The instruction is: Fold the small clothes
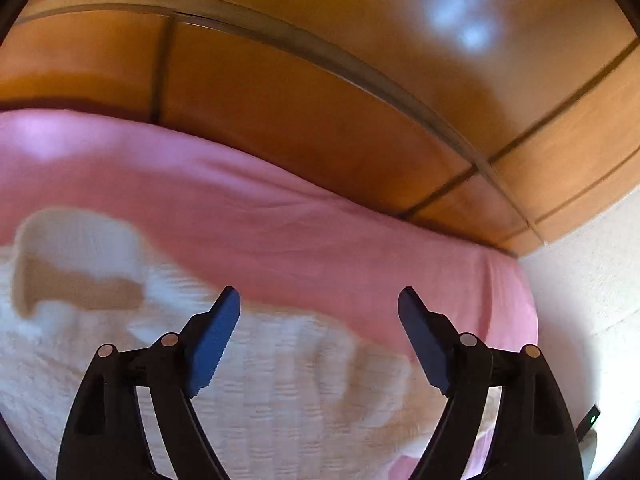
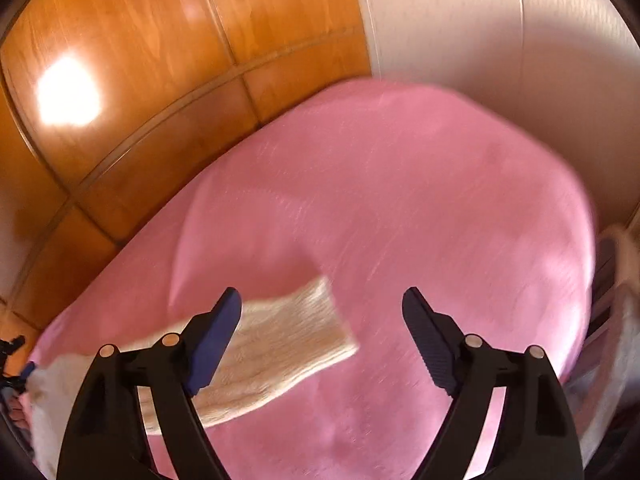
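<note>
A cream knitted garment [image 1: 260, 392] lies spread on the pink bed sheet [image 1: 280, 216] in the left wrist view, with a tan patch at its far left. My left gripper [image 1: 319, 320] is open and empty, hovering over the garment's far edge. In the right wrist view a cream knitted sleeve [image 2: 288, 344] lies on the pink sheet [image 2: 400, 200], running from lower left toward the middle. My right gripper [image 2: 322, 320] is open and empty, with its left finger over the sleeve and the sleeve's end between the fingers. Both views are blurred.
A wooden wardrobe [image 1: 300, 100] stands beyond the bed's far edge and also shows in the right wrist view [image 2: 160, 80]. A pale wall [image 2: 500, 40] stands at the back right. A pale object [image 2: 624, 264] sits off the bed's right edge.
</note>
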### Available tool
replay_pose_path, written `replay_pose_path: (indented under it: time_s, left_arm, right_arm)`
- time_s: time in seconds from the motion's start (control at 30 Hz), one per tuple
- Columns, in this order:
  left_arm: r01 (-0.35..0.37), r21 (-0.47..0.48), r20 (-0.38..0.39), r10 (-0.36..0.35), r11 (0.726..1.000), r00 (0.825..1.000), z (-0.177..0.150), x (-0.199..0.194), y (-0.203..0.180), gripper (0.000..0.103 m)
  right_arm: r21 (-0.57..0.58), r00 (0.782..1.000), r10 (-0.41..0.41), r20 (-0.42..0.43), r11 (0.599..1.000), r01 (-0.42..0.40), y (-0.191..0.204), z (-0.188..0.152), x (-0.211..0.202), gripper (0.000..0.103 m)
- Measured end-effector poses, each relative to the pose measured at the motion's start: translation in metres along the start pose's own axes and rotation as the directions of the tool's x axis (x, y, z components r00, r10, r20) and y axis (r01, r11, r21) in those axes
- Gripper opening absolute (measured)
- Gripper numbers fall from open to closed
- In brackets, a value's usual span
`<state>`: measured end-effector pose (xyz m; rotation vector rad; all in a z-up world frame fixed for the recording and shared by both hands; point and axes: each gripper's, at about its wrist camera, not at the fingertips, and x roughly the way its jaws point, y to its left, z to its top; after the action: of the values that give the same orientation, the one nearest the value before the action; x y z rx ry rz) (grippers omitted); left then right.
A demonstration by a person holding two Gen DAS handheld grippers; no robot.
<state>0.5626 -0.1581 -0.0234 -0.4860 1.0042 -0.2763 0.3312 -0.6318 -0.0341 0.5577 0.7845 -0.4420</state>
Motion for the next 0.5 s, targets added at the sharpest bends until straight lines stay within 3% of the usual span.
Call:
replay_pose_path:
  time_s: [0.1,0.23,0.33,0.4,0.43,0.47,0.5]
  left_arm:
    - [-0.027,0.023,0.014,0.027,0.999,1.000,-0.017,-0.013,0.023,0.080]
    - [-0.058,0.070,0.026,0.056,0.996,0.998,-0.056,-0.040,0.045,0.080]
    - [-0.101,0.173,0.043,0.095,0.980,0.995,-0.093,-0.064,0.052,0.080]
    - [-0.134,0.249,0.040,0.128,0.959,0.991,-0.120,-0.077,0.058,0.080]
    - [-0.150,0.280,0.045,0.143,0.948,0.989,-0.133,-0.083,0.062,0.080]
    - [-0.170,0.310,0.041,0.166,0.935,0.985,-0.150,-0.092,0.070,0.080]
    - [-0.176,0.320,0.035,0.174,0.931,0.984,-0.157,-0.097,0.076,0.080]
  right_arm:
    - [0.030,0.993,0.099,-0.060,0.995,-0.097,0.002,-0.033,0.015,0.082]
    - [0.150,0.959,0.239,-0.152,0.965,-0.217,0.011,-0.071,0.045,0.081]
    - [0.172,0.970,0.219,-0.107,0.965,-0.199,0.021,-0.074,0.060,0.081]
    - [0.149,0.976,0.187,-0.116,0.974,-0.169,0.033,-0.065,0.070,0.064]
    - [0.100,0.980,0.153,-0.128,0.985,-0.141,0.041,-0.061,0.071,0.020]
    - [0.042,0.983,0.123,-0.136,0.992,-0.118,0.048,-0.054,0.070,0.006]
    - [-0.024,0.995,0.066,-0.079,0.997,-0.068,0.053,-0.046,0.061,0.006]
